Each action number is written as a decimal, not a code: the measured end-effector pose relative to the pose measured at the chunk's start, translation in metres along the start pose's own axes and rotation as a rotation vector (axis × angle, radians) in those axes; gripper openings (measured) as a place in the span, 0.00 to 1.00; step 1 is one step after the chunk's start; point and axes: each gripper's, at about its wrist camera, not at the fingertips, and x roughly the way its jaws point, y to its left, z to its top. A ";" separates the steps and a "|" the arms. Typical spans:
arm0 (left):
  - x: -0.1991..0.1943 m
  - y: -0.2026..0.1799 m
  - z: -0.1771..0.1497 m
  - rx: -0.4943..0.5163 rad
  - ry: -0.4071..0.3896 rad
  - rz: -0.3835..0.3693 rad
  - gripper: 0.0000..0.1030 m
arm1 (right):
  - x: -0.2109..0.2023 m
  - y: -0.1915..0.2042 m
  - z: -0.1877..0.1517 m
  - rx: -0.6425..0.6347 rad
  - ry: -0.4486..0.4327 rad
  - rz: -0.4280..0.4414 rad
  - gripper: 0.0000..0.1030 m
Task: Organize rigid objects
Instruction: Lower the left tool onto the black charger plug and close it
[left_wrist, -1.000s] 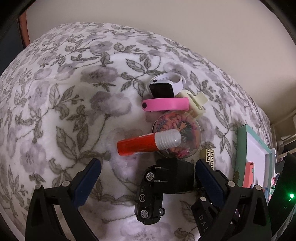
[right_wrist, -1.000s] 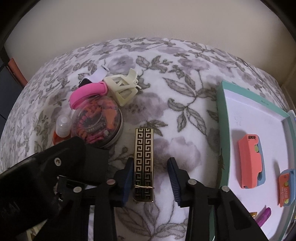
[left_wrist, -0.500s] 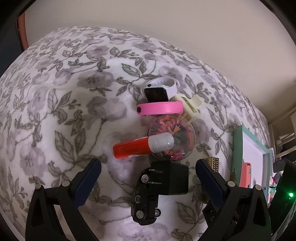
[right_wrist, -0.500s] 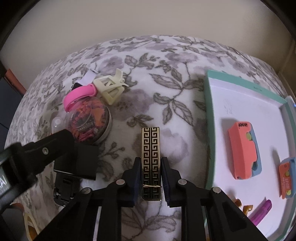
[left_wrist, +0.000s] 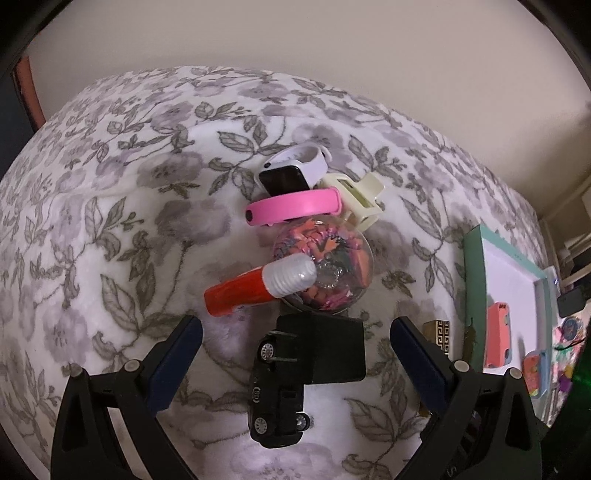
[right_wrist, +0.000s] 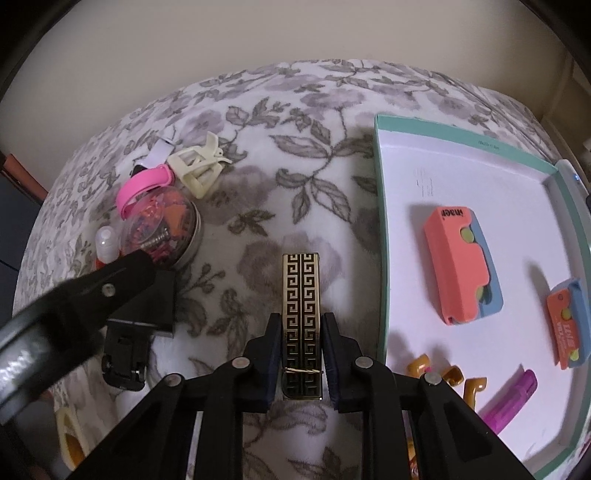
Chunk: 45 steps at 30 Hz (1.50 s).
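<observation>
Grip on the patterned bar (right_wrist: 301, 317), lying on the blanket (right_wrist: 258, 155) beside the tray (right_wrist: 380, 236).
Your right gripper (right_wrist: 301, 356) clamps its near end; lift level, then carry rightward over the rim. Your left gripper (left_wrist: 295, 354) hangs spread wide above the toy car (left_wrist: 275, 402).

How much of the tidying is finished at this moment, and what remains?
Done: two erasers and a few small items lie in the tray. In hand: the right gripper is shut on the gold clip. Left: the toy car, black box, red tube, jar, pink band, watch, claw clip; the left gripper is open.
</observation>
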 end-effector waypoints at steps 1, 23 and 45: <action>0.001 -0.002 0.000 0.007 0.003 0.007 0.99 | -0.001 0.000 -0.001 -0.001 0.003 0.001 0.22; 0.021 -0.028 -0.013 0.165 0.036 0.130 0.67 | -0.009 -0.001 -0.012 0.000 0.036 0.001 0.22; 0.002 -0.001 -0.002 0.034 0.028 0.037 0.56 | -0.011 -0.001 -0.017 -0.008 0.062 -0.002 0.21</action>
